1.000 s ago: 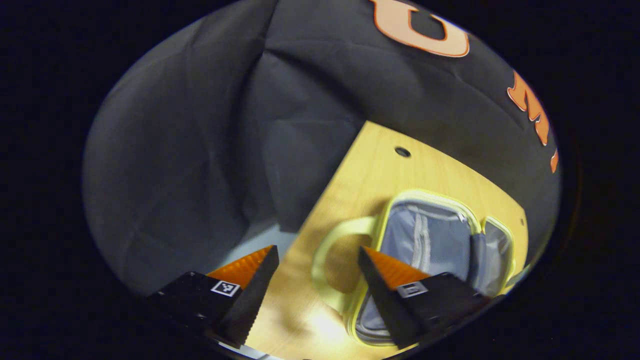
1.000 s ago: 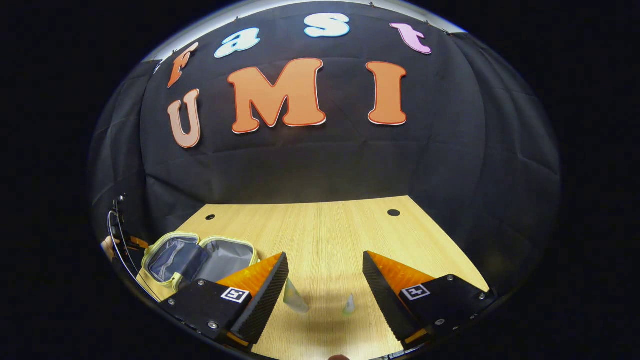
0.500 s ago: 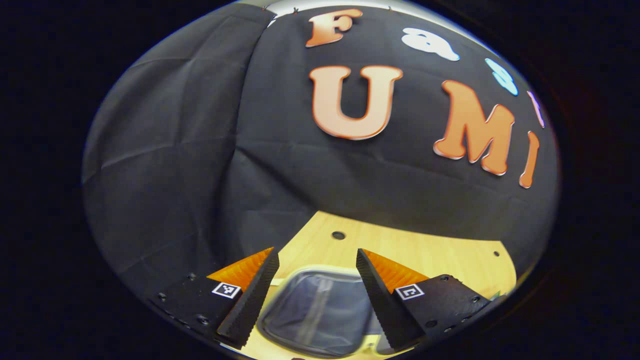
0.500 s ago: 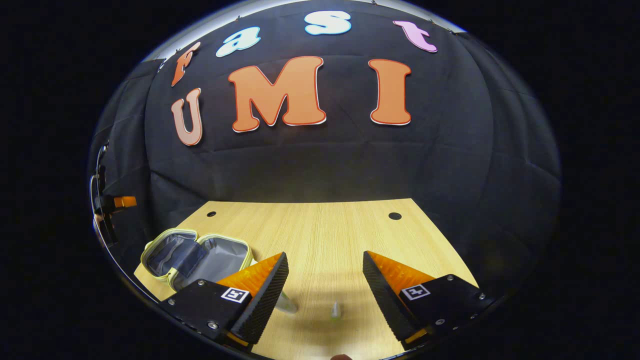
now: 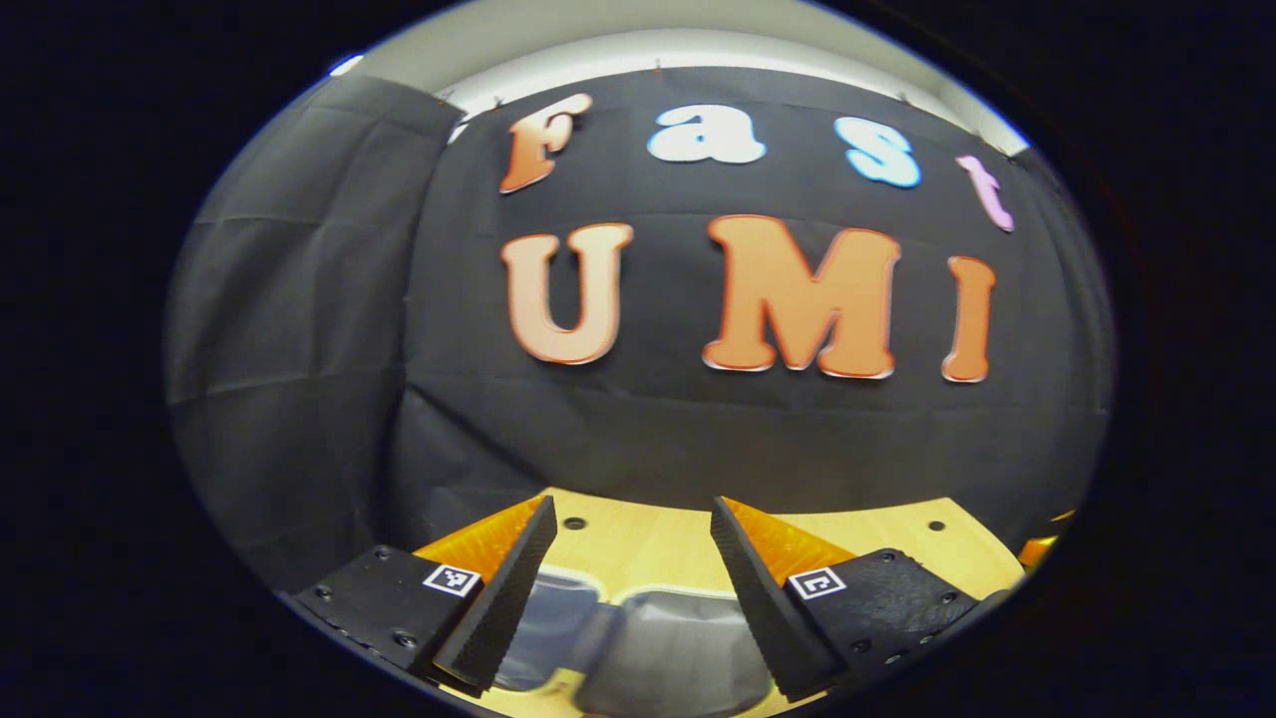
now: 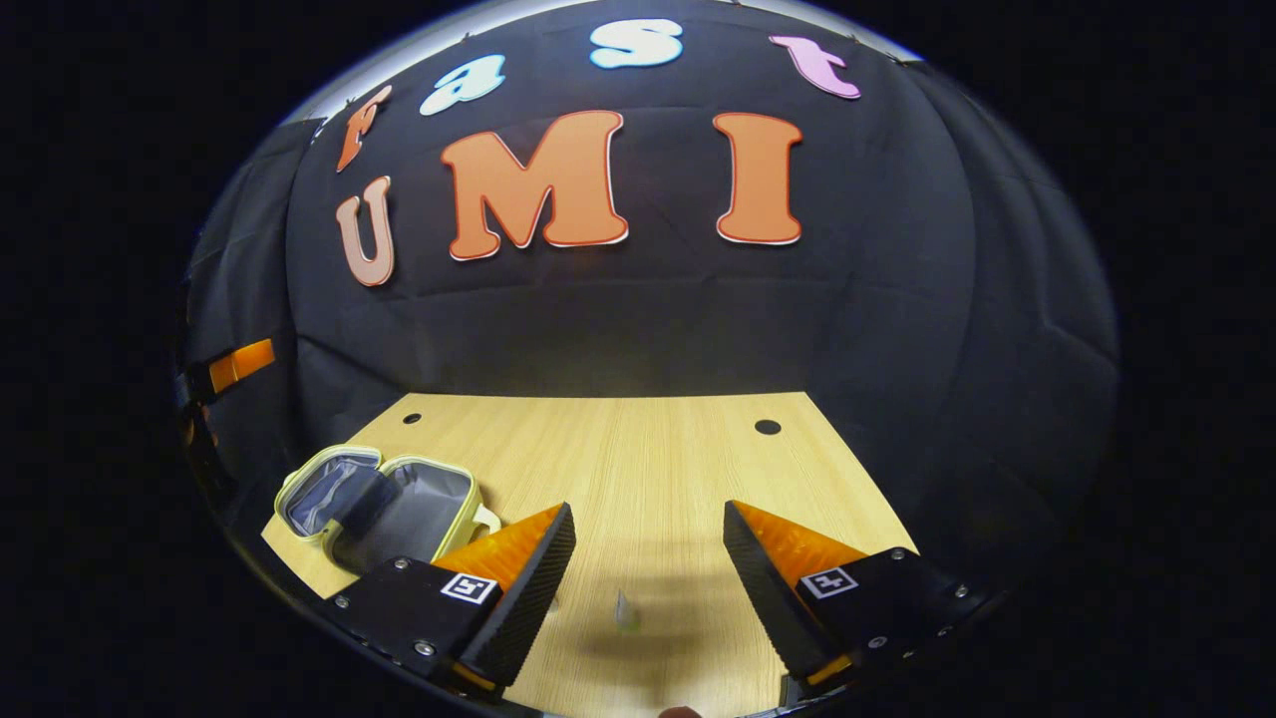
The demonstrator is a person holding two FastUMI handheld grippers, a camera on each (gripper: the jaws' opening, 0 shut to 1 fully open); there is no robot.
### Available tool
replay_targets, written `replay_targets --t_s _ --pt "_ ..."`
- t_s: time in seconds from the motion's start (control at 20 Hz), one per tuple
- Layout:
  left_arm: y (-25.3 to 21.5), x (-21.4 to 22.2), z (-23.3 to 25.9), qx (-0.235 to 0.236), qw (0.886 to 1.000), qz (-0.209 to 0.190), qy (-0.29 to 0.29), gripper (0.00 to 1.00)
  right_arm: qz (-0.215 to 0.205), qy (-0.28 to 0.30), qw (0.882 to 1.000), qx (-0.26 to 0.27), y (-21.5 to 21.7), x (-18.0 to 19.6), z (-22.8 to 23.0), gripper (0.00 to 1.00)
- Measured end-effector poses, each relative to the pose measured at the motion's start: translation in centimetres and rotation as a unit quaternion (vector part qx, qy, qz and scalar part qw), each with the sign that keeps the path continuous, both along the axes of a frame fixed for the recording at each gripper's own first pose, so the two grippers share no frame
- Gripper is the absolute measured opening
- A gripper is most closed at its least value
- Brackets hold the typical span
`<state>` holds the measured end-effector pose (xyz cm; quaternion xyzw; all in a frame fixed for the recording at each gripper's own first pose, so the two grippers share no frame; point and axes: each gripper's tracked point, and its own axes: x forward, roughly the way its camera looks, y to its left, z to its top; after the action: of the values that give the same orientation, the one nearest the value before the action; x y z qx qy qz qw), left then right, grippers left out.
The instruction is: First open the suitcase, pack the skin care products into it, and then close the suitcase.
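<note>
Suitcase (image 6: 384,499) is already open: both halves lie flat on the table (image 6: 638,449), grey lining up, pale yellow rim all round. In the right gripper view it sits at the table's front-left, just left of your right gripper (image 6: 648,558). In the left gripper view you see the same case (image 5: 638,648) low down, below and between the fingers of your left gripper (image 5: 633,588), blurred.

Step 1 looks done. Steps 2 & 3 are not: I see nothing inside either half, and the lid is wide open.

Skin care: one small pale item (image 6: 625,610) stands on the table directly ahead of your right gripper, between its fingers but not touched, too small and blurred to say what kind. A second pale bit may peek out beside the left finger; can't tell.

Tongs: both pairs spread wide, both empty. Left gripper points up at the wall w/ the case under it. It also shows at the far left edge of the right gripper view (image 6: 234,367), up off the table.

Judgement: you're at the start of packing. Next is prob. the right gripper going down on that small item, then across to the case. It's light and upright, so a sloppy close could tip it. Then shut the lid.
</note>
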<state>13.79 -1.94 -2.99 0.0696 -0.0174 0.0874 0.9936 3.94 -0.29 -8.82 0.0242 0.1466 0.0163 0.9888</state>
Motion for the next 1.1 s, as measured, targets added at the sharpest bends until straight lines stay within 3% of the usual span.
replay_targets --t_s 0.2,0.3,0.65,0.8,1.1 --pt "-11.6 1.5 -7.1 -0.018 0.993 -0.104 0.043 0.97 -0.022 0.013 1.000 -0.005 -1.3 -1.2 -1.3 0.95" --pt "-15.6 2.2 -10.9 -0.018 0.988 -0.133 0.074 0.98 -0.034 0.019 0.999 -0.005 -2.2 -1.7 -1.7 0.95" --pt "-20.2 4.9 -25.0 0.074 0.976 -0.132 0.159 0.97 -0.078 0.061 0.995 -0.017 -6.4 -3.8 -4.9 0.95" --pt "-20.9 4.2 -30.9 0.075 0.965 -0.135 0.210 0.97 -0.091 0.073 0.993 -0.013 -7.3 -4.3 -5.7 0.95" --pt "-21.9 4.7 -36.6 0.088 0.953 -0.139 0.254 0.97 -0.097 0.095 0.990 -0.024 -8.2 -4.7 -7.2 0.95"
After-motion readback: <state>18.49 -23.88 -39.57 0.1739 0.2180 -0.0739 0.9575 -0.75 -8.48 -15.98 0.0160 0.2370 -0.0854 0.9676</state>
